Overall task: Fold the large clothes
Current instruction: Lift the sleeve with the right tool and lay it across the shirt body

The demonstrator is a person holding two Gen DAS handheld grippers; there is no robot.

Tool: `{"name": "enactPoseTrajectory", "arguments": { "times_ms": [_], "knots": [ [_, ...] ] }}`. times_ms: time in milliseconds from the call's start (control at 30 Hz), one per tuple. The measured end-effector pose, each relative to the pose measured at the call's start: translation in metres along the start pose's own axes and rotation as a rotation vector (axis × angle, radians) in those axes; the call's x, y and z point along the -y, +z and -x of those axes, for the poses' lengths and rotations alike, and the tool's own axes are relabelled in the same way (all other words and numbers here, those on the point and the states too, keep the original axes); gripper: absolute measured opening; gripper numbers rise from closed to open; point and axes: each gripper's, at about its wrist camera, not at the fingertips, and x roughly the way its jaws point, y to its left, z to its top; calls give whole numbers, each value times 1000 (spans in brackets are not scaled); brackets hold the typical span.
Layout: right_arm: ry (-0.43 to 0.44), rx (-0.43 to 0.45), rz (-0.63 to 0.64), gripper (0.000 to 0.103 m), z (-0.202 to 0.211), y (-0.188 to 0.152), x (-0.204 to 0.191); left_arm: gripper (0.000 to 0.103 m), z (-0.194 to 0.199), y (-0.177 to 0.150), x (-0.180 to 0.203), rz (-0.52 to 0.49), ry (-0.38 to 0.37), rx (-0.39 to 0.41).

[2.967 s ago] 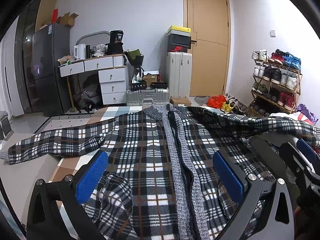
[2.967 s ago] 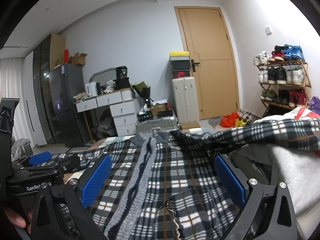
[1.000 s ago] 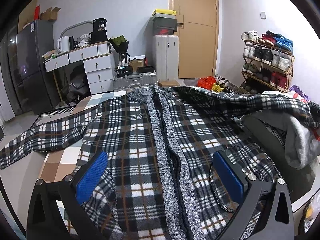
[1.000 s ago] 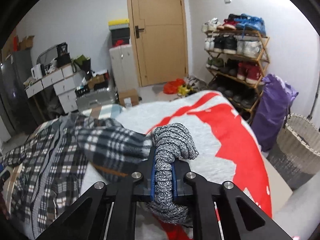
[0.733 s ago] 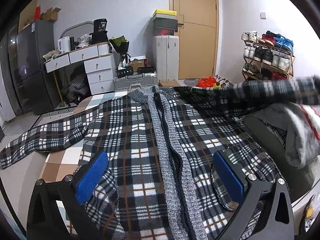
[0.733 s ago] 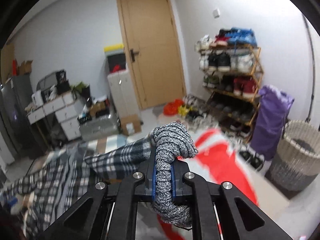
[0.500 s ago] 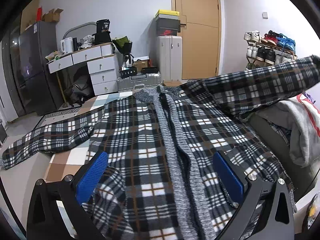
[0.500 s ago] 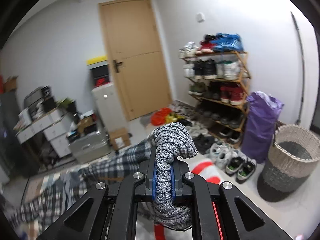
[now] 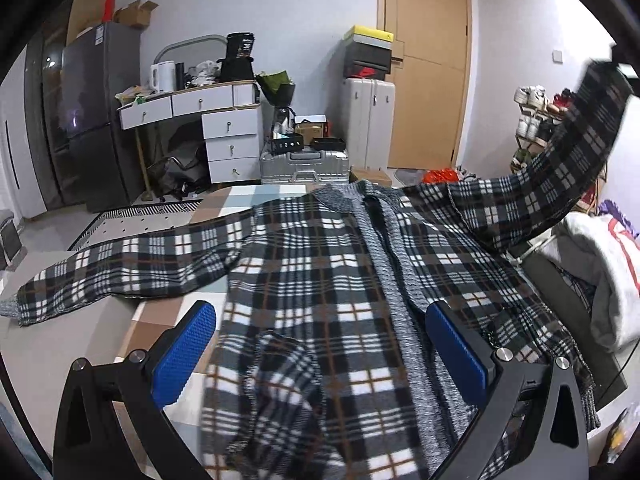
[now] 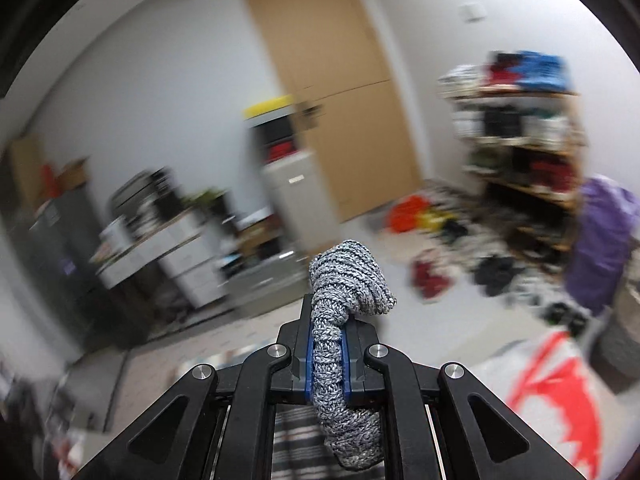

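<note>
Cluttered bedroom; plaid cardigan (image 9: 320, 280) spread flat. Right claw (image 10: 327, 364) clamps its knit cuff (image 10: 344, 280); left claw (image 9: 320, 344) hovers open. Carry sleeve (image 9: 560, 184) across smoothly.

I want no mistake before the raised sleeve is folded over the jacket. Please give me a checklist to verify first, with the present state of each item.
1. Right gripper shut on the cuff: ok.
2. Right sleeve lifted off the jacket: ok.
3. Left gripper open, holding nothing: ok.
4. Jacket body flat: not ok, a fold bunches at the near hem.
5. Left sleeve spread out flat: ok.
6. Clothes pile apart from the jacket: cannot tell.
</note>
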Motion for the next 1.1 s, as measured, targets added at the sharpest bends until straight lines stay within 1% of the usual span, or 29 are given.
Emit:
{"name": "enactPoseTrajectory", "arguments": {
  "times_ms": [133, 200, 233, 267, 367, 400, 433, 467, 500, 533, 600, 633, 667, 733, 767, 800, 833, 867, 900, 967, 1033, 1100],
  "knots": [
    [166, -125, 81, 9, -42, -28, -98, 102, 15, 1, -20, 38, 2, 37],
    [251, -200, 107, 9, -73, -50, -146, 102, 23, 2, -31, 60, 8, 62],
    [283, -232, 121, 9, -89, -60, -164, 102, 28, 1, -38, 76, 19, 76],
    [328, -280, 146, 9, -111, -79, -192, 102, 31, 2, -46, 93, 25, 88],
    [410, -404, 199, 9, -165, -126, -245, 102, 37, 4, -66, 148, 53, 120],
    [427, -462, 221, 9, -190, -148, -261, 102, 38, 5, -73, 167, 61, 130],
    [432, -507, 226, 9, -212, -166, -270, 102, 39, 6, -79, 185, 66, 143],
    [442, -572, 225, 9, -241, -196, -281, 102, 42, 7, -87, 214, 78, 167],
    [440, -616, 222, 10, -258, -217, -287, 102, 43, 7, -91, 226, 85, 175],
    [424, -666, 221, 10, -281, -243, -293, 102, 43, 8, -96, 239, 92, 182],
    [380, -758, 216, 10, -320, -285, -304, 102, 41, 7, -99, 259, 100, 185],
    [369, -802, 206, 12, -337, -305, -305, 102, 39, 8, -101, 273, 96, 182],
    [359, -843, 203, 15, -350, -323, -307, 102, 38, 7, -106, 277, 91, 180],
    [367, -914, 201, 35, -358, -348, -307, 102, 34, 6, -106, 278, 80, 175],
    [369, -934, 205, 63, -359, -355, -309, 102, 33, 6, -107, 274, 79, 178],
    [386, -935, 216, 72, -356, -359, -309, 102, 32, 6, -105, 267, 81, 183],
    [447, -910, 231, 71, -348, -358, -308, 102, 34, 5, -107, 266, 80, 190],
    [499, -882, 238, 72, -339, -350, -304, 102, 36, 5, -108, 265, 77, 196],
    [529, -869, 225, 77, -334, -344, -301, 102, 36, 4, -107, 263, 75, 198],
    [601, -850, 163, 78, -314, -333, -282, 102, 36, 4, -107, 257, 72, 198],
    [639, -791, 127, 83, -289, -318, -255, 102, 33, 2, -105, 245, 84, 192],
    [643, -716, 107, 91, -258, -300, -213, 102, 31, 2, -104, 238, 87, 185]
  ]
}}
